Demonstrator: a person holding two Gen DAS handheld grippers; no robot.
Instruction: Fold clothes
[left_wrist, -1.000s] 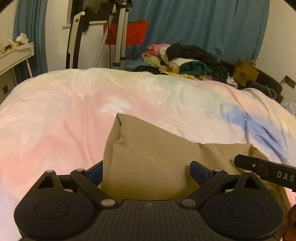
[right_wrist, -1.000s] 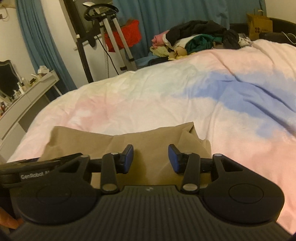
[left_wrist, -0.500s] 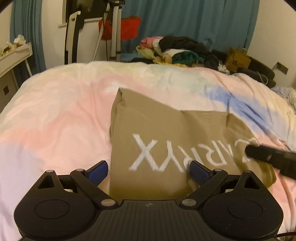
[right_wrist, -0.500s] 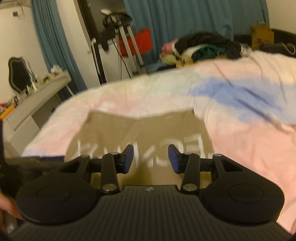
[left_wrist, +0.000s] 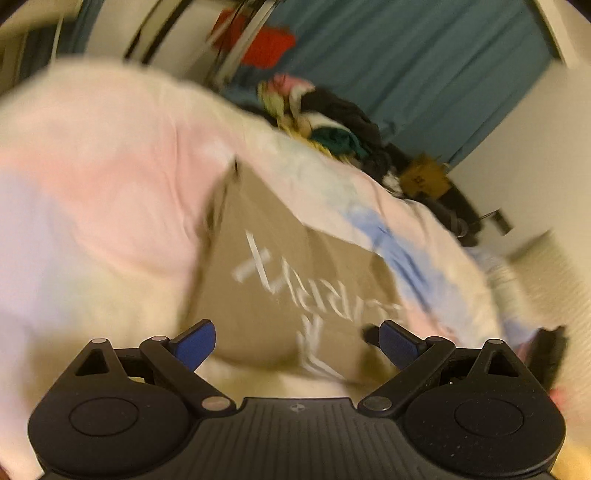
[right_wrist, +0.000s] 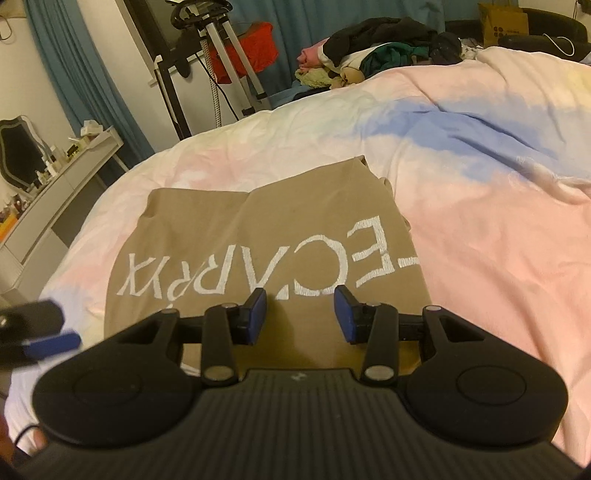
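**Tan shirt flat on the duvet, both grippers empty above it**

From my right wrist camera the picture is sharp: the tan T-shirt (right_wrist: 258, 236) lies spread on the pastel duvet (right_wrist: 480, 192), its white lettering (right_wrist: 266, 266) reading upside down to me. My right gripper (right_wrist: 300, 317) hangs over the near part of the shirt with its blue pads (right_wrist: 257, 314) parted and nothing between them. At the left edge of this view I can see part of my left gripper (right_wrist: 37, 334), blurred, off the shirt's left side above the duvet.

My left wrist camera is tilted and smeared, so it gives me less. It shows the T-shirt (left_wrist: 295, 266) from the other side, the lettering (left_wrist: 295, 284) unreadable here. The left gripper (left_wrist: 297, 345) has its fingers spread wide, holding nothing.

Only the right view shows me the white dresser (right_wrist: 55, 199) with small bottles and a mirror (right_wrist: 18, 147) at the left. Both views catch the pile of clothes (right_wrist: 376, 48) beyond the far edge of the bed, the teal curtain (left_wrist: 424, 74), a red item (right_wrist: 255, 48) on a stand, and a cardboard box (right_wrist: 504, 24).
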